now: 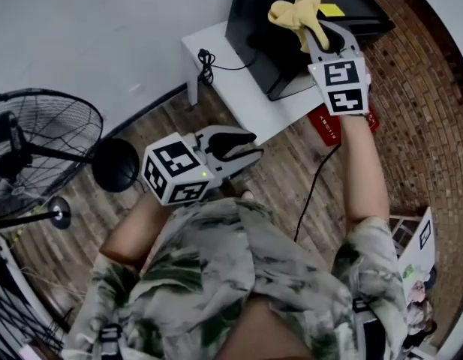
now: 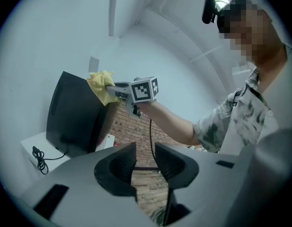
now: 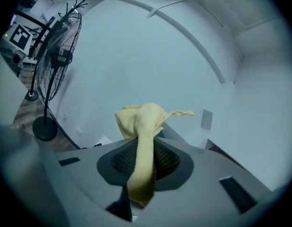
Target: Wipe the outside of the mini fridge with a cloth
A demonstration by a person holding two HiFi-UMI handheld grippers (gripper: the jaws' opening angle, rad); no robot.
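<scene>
Cloth work is at the top of the fridge: a yellow, soft, bunched cloth (image 1: 297,13) is pinched between the two fingers of the right gripper (image 1: 321,34), which is held out on a straight arm to the far right of the scene. In the right gripper view the fingers are clamped together on a twisted strip of the fabric. A loose wad stands out beyond the tips, and a tail hangs back between the jaws toward the camera. The wad sits at an upper corner of the black, box-shaped mini fridge (image 1: 269,28); whether it presses on the surface cannot be told.

That fridge stands on a low white table (image 1: 239,88) against the pale wall, with a black coiled cable (image 1: 207,64) lying on the tabletop just left of it. A red flat object (image 1: 325,124) shows just beneath the right wrist, at the table's near right edge.

Close to the person's patterned shirt, the left gripper (image 1: 255,145) is well apart from the fridge. Its fingers stand apart with nothing between them; only brick-patterned floor (image 1: 419,126) shows through the gap. A black pedestal fan (image 1: 36,148) stands at the left.
</scene>
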